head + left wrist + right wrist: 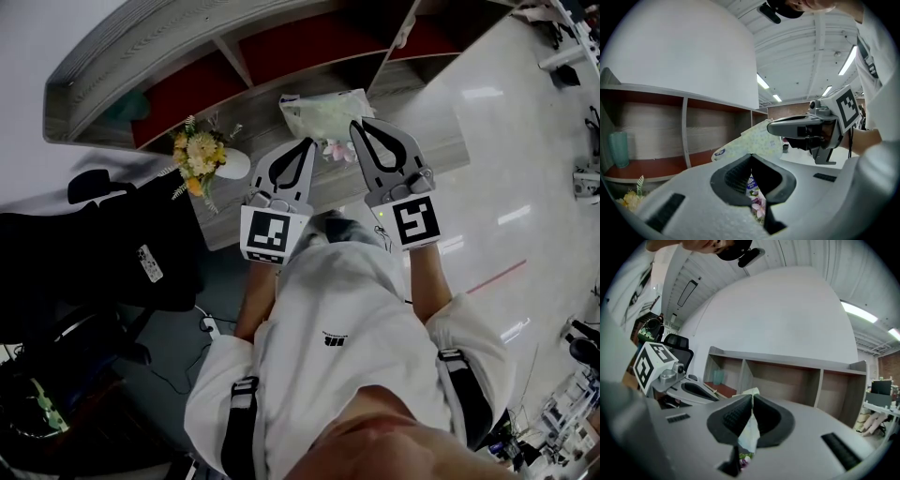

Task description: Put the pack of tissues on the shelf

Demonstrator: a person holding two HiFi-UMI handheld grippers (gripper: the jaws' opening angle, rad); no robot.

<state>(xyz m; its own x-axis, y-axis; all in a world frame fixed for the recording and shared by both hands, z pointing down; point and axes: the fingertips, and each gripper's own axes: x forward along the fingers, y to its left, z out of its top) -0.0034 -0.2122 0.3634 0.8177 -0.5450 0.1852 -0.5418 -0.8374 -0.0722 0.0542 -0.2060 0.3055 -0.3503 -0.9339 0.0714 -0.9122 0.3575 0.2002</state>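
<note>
1. Trust the pinch of the right tool (752, 397), clamped on the edge of the pack of tissues (328, 112), hanging at 12 o'clock before the shelf (141, 56).
2. Leave the left tool (751, 156) aside, jaws together, empty.
3. Slide the pack level into a compartment.

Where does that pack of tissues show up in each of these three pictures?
Head view: upper middle, the pack of tissues at the tip of the right claw.
Left gripper view: centre, the pack slanting up toward the right claw.
Right gripper view: lower centre, the pack pinched in that claw.
Shared landmark: the shelf with dividers, behind the pack.
</note>
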